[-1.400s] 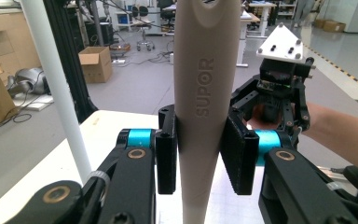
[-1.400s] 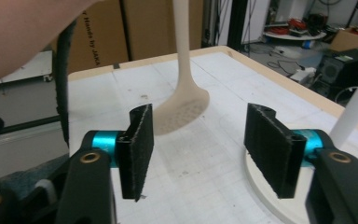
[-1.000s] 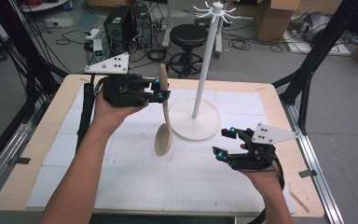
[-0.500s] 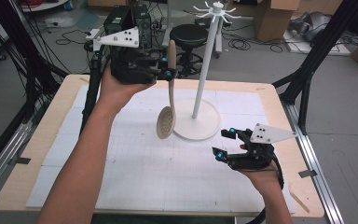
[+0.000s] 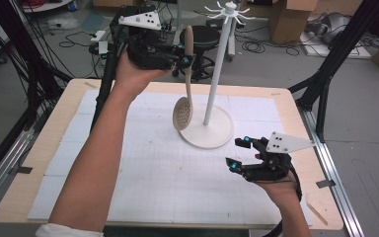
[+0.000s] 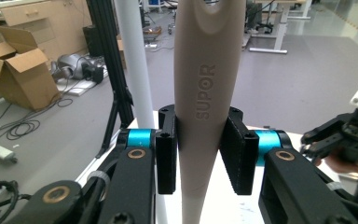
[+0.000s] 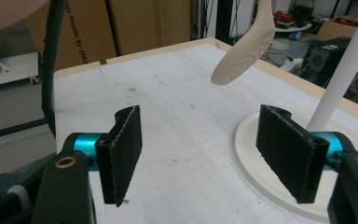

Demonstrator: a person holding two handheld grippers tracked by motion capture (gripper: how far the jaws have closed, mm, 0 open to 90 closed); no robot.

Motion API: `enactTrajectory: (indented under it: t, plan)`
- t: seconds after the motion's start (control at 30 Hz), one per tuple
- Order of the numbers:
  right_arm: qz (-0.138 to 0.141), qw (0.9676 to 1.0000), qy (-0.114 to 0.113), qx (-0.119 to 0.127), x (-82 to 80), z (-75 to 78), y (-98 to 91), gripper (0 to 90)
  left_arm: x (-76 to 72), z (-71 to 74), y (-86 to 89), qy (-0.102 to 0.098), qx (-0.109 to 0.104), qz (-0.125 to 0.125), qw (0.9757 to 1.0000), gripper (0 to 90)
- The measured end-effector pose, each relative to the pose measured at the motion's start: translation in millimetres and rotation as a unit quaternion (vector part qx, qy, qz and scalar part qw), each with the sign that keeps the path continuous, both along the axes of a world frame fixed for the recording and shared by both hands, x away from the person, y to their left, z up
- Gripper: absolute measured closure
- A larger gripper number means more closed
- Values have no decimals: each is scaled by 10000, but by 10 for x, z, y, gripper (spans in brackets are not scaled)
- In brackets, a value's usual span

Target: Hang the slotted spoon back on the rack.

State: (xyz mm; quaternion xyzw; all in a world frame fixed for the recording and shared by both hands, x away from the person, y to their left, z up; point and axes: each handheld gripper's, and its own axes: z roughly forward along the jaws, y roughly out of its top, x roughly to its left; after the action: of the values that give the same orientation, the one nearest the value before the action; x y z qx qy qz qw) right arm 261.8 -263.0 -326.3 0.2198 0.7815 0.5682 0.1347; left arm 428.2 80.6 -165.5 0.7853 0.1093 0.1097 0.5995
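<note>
A: What did the left gripper point(image 5: 186, 55) have?

B: A beige slotted spoon point(image 5: 185, 94). Its jaws were clamped on the handle, one pad on each side. In the left gripper view the handle point(image 6: 208, 93) stood upright between the pads, with "SUPOR" embossed along it, reading from the bottom up.

A: And where was the spoon over the table point(image 5: 59, 148)?

B: Held in the air. The perforated bowl hung down above the near edge of the white stand point(image 5: 216, 79), at its round base point(image 5: 212, 133), and just left of the stand's pole. The handle's top reached up beside the pole, below the hooks at its crown.

A: The right gripper point(image 5: 238, 153)?

B: Low over the white mat, near the table's right edge, just this side of the base. Its jaws stood apart with nothing between them; they had just been opening a little.

A: Any other writing?

B: In the right gripper view, a cardboard box point(image 7: 135, 23) behind the table carried print; I could make out "Hands by", the rest cut off.
</note>
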Motion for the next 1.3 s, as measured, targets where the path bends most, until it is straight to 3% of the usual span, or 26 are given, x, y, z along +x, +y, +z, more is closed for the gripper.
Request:
enactTrajectory:
  t: [0.43, 0.93, 1.3]
  plan:
    - [0, 10000, 41, -55, 14, -41, 19, 303, 308, 140, -22, 108, 49, 291, 9995, 690]
    - [10, 10000, 18, 23, 11, -24, 1, 303, 394, 173, -253, 98, 210, 227, 9995, 690]
    - [-16, 10000, 21, 24, 11, -32, -13, 304, 436, 184, -331, 108, 334, 187, 9992, 690]
